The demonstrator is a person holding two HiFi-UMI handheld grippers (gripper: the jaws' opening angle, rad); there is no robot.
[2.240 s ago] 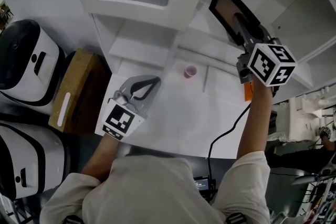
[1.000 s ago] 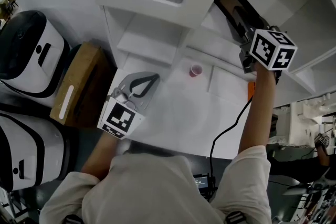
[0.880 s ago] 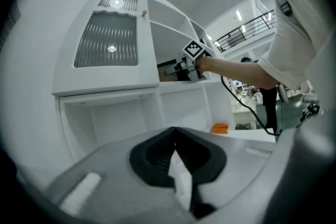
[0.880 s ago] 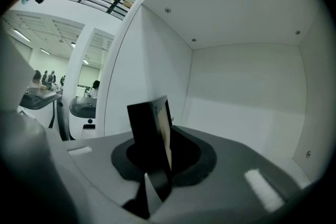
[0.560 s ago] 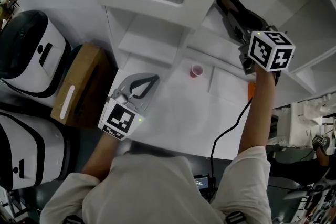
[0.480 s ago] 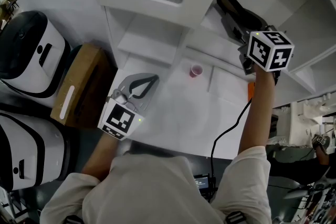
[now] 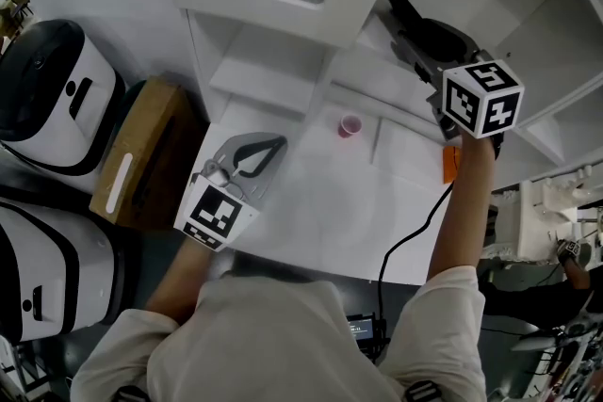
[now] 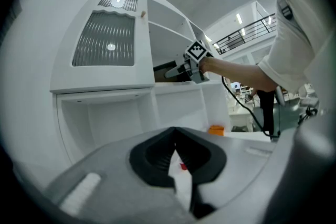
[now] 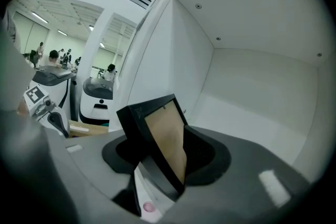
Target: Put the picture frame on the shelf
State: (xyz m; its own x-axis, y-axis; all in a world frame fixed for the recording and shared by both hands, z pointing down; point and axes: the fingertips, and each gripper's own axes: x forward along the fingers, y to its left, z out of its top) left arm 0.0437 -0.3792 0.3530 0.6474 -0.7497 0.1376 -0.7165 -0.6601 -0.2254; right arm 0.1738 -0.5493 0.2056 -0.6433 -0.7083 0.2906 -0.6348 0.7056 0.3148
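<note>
Below the shelf (image 7: 375, 40), pink cup (image 7: 350, 125)

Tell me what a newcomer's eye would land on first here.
The black picture frame stands tilted inside the upper shelf compartment, between the jaws of the right claw, which have just been opening. Lower down, the left claw is shut over the white counter, with a small pink cup beyond it.

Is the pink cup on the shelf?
No, the pink cup stands on the white table, in front of the shelf.
</note>
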